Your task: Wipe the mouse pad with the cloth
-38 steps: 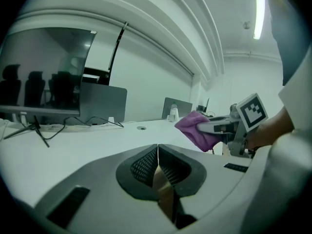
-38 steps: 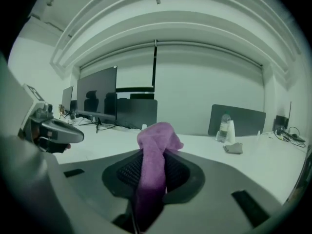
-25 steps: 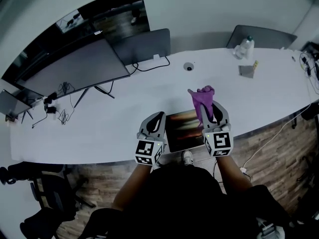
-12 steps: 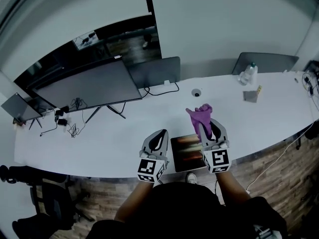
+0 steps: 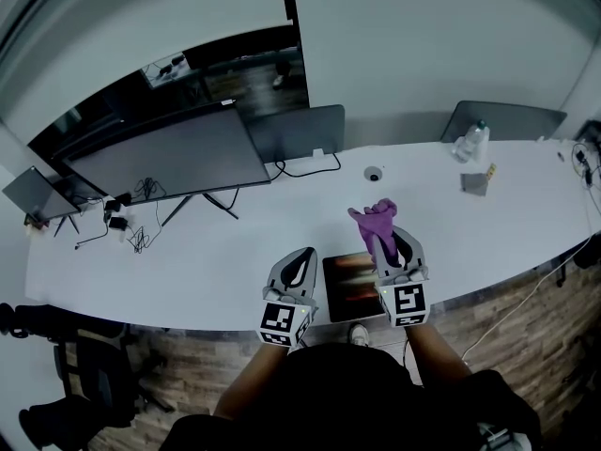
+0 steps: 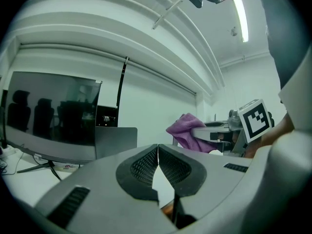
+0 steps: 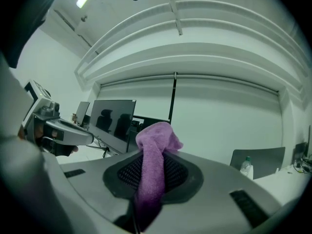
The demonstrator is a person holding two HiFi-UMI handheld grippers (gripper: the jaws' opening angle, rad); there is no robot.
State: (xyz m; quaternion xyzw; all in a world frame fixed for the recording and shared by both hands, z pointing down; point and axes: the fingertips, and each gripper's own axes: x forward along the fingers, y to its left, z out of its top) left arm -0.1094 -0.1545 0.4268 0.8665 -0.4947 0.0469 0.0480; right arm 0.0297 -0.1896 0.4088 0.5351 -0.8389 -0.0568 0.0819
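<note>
Both hand-held grippers are hovering at the near edge of the white surface [image 5: 188, 252], close in front of the person. The right hand-held gripper [image 5: 394, 249] is clenching a purple cloth [image 5: 376, 222]. In the right gripper view the fabric is running down between the ribbed pads and bunching into a loose tuft past the tips. The left hand-held gripper [image 5: 299, 263] is grasping nothing, and its jaws are pressing together with no gap showing between the tips. A dark mouse pad [image 5: 349, 287] with a reddish streaked print is lying flat on the surface between the two grippers, near the front edge. From the head view the cloth is sitting over the pad's far right corner. It looks raised rather than touching, since both gripper views are looking out level across the room.

I judge the cloth to be in hand and the wiping not yet under way. The next move is calling for the right hand-held gripper to tip downward so the tuft meets the pad, then sweep across it. The left one could be pinning the pad's left edge against sliding.
</note>
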